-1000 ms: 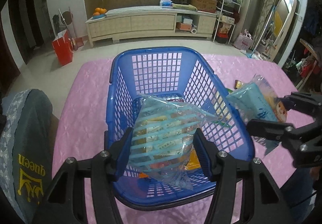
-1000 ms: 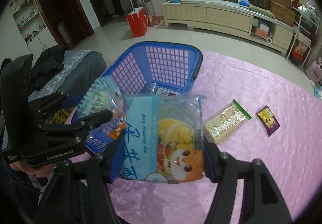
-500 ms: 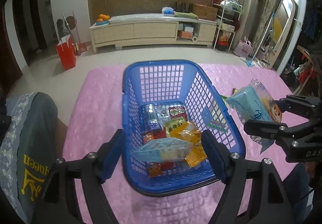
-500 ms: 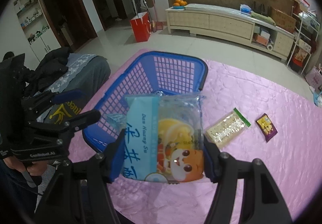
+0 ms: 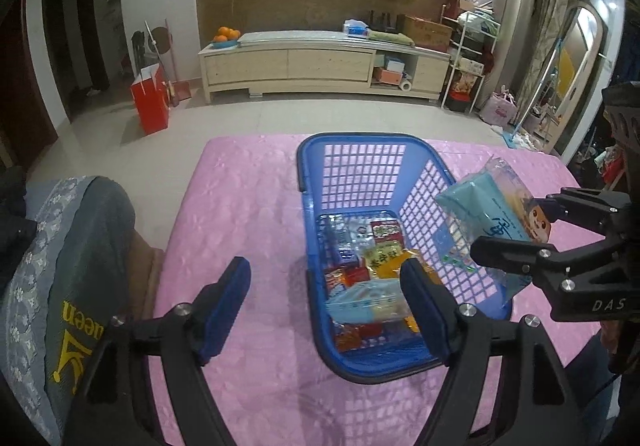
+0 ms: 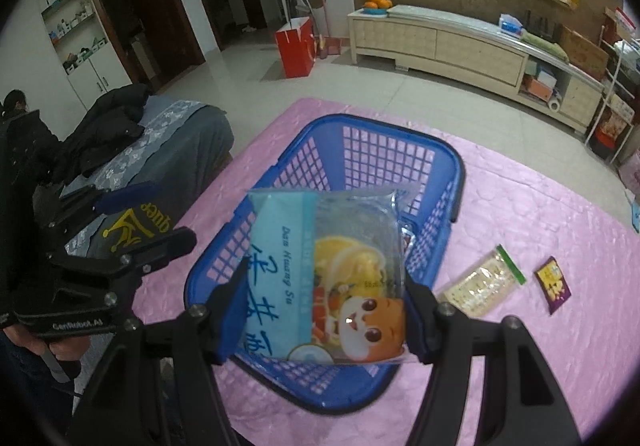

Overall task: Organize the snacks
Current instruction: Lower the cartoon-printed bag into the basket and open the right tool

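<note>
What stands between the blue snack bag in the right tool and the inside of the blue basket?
Nothing visible. The right tool holds the snack bag above the basket, whose top is open. The left tool is open, beside the basket.

On the counter (image 5: pixel 248 205) stands the basket (image 5: pixel 308 181) with a heap of snack packets (image 5: pixel 368 270) in it, the left claw (image 5: pixel 326 308) over its near left rim, the right claw (image 6: pixel 326 320) holding a snack bag (image 6: pixel 332 270) above it, and two packets (image 6: pixel 482 282) lying on the counter to its right.
</note>
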{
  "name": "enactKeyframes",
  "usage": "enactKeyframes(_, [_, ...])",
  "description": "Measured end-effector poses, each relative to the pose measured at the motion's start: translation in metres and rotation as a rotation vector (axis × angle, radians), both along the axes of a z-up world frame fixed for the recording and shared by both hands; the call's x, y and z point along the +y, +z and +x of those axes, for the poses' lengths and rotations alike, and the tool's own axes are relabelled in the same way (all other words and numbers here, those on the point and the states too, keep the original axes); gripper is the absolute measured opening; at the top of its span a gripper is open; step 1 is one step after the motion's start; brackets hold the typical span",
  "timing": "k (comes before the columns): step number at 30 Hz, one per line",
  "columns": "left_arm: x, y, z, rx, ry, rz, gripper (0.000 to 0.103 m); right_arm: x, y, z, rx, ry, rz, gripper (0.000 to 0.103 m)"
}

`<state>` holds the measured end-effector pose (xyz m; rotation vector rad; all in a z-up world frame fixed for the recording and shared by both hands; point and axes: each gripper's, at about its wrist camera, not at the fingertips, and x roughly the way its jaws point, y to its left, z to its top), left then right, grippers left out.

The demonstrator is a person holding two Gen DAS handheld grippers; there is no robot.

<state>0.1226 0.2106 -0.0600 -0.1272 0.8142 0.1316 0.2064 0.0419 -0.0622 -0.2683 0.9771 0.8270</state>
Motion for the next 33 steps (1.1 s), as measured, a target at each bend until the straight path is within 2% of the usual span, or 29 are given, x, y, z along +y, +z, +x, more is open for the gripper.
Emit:
enactKeyframes(8, [0.023,-0.015,0.010,0.024,0.017,-0.036,0.076,0.019,-0.022,0.017,0.038,-0.005,-0.035,0.069])
enactKeyframes(18, [0.032,-0.033,0.037,0.052,0.020,-0.075,0.076,0.031,-0.045,0.042,0.006,-0.050,-0.121,0.070])
enactKeyframes(21, [0.034,-0.036,0.044,0.055,0.015,-0.075,0.076,0.032,-0.048,0.048,-0.008,-0.060,-0.123,0.073])
enactKeyframes(22, [0.034,-0.036,0.046,0.054,0.013,-0.073,0.076,0.034,-0.049,0.049,-0.014,-0.059,-0.134,0.079])
enactKeyframes(23, [0.033,-0.036,0.047,0.052,0.010,-0.073,0.076,0.034,-0.049,0.049,-0.025,-0.058,-0.136,0.089])
enactKeyframes(24, [0.032,-0.037,0.047,0.054,0.009,-0.074,0.076,0.033,-0.047,0.048,-0.039,-0.061,-0.131,0.091])
enactKeyframes(33, [0.017,-0.022,0.037,0.043,-0.001,-0.067,0.076,-0.004,-0.009,0.033,-0.066,-0.093,-0.078,0.093])
